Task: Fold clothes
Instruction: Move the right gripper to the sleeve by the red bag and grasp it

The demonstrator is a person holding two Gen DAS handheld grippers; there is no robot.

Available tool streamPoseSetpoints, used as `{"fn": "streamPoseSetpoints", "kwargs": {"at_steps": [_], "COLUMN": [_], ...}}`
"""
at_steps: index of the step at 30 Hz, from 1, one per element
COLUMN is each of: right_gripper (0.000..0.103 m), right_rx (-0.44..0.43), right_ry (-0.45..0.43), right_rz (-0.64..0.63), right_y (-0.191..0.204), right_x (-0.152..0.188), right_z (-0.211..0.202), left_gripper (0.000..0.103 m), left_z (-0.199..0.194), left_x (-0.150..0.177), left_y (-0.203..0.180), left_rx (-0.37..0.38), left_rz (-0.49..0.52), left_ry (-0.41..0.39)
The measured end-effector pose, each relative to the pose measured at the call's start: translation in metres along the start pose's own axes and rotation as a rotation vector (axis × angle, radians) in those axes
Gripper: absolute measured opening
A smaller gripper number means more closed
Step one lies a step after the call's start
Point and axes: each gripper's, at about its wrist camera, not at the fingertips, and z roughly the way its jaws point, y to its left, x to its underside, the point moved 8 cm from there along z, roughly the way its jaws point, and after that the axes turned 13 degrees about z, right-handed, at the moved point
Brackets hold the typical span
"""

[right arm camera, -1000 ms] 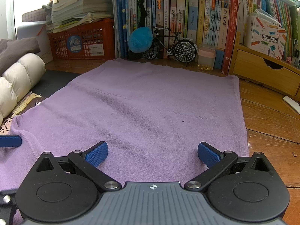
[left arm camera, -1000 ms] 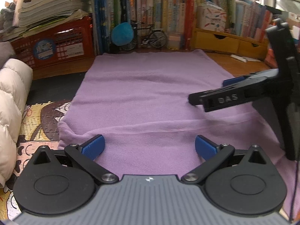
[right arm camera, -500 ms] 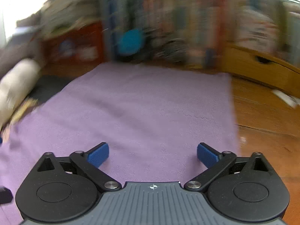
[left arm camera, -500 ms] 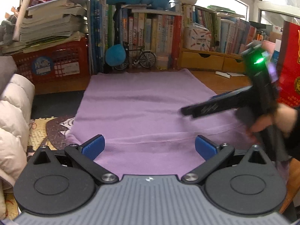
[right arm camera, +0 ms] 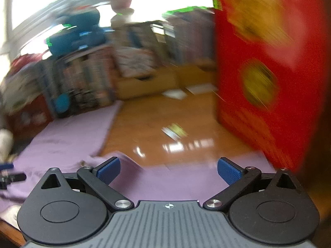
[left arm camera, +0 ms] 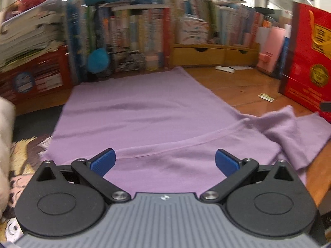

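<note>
A purple garment (left arm camera: 144, 111) lies spread flat on the wooden floor, with a rumpled sleeve (left arm camera: 289, 124) sticking out to its right. My left gripper (left arm camera: 164, 162) hangs open over the garment's near end, nothing between its blue pads. In the blurred right wrist view, my right gripper (right arm camera: 168, 170) is open above the sleeve part of the garment (right arm camera: 175, 183), close to the red box. The garment's main body (right arm camera: 68, 132) shows at the left there. The left gripper's tip (right arm camera: 8, 172) peeks in at that view's left edge.
A tall red box (left arm camera: 308, 62) stands at the right, close to the sleeve. Bookshelves (left arm camera: 132, 33), a red crate (left arm camera: 35, 76) and yellow drawers (left arm camera: 213, 53) line the back. A white padded jacket (left arm camera: 5, 136) and a puzzle mat (left arm camera: 24, 150) lie at the left. Bare wood floor (left arm camera: 238, 86) is at the right.
Both grippers pulled back and rose. The right gripper swung out to the right toward the sleeve and the red box and left the left wrist view. Both stayed open.
</note>
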Motion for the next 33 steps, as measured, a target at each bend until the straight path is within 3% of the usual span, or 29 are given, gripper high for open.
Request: {"fn": "streamPoseSetpoints", "kwargs": {"at_steps": [4, 9, 17, 18, 20, 22, 28, 33], "right_gripper": [0.098, 0.086, 0.085, 0.082, 0.061, 0.007, 0.003, 0.003], "right_rx": [0.072, 0.192, 0.328, 0.344, 0.371, 0.398, 0.317, 0.209], "right_ry": [0.0, -0.029, -0.112, -0.119, -0.128, -0.138, -0.126, -0.162], "right_rz": [0.124, 0.246, 0.251, 0.239, 0.208, 0.176, 0.21, 0.173], "right_y": [-0.036, -0.072, -0.093, -0.094, -0.094, -0.094, -0.089, -0.06], "right_x": [0.006, 0.009, 0.003, 0.002, 0.002, 0.002, -0.005, -0.024], "right_z": [-0.011, -0.009, 0.011, 0.014, 0.02, 0.025, 0.02, -0.004], "left_gripper": [0.103, 0.103, 0.103, 0.103, 0.103, 0.103, 0.103, 0.103], "left_z": [0.004, 0.011, 0.021, 0.022, 0.023, 0.024, 0.027, 0.025], "left_x": [-0.012, -0.015, -0.011, -0.01, -0.009, -0.008, -0.005, -0.003], "left_y": [-0.024, -0.043, -0.057, -0.058, -0.058, -0.057, -0.051, -0.041], "left_rx": [0.036, 0.057, 0.068, 0.068, 0.068, 0.068, 0.06, 0.052], "left_rz": [0.049, 0.085, 0.116, 0.117, 0.115, 0.111, 0.088, 0.062], "left_ry": [0.003, 0.024, 0.063, 0.066, 0.071, 0.075, 0.086, 0.076]}}
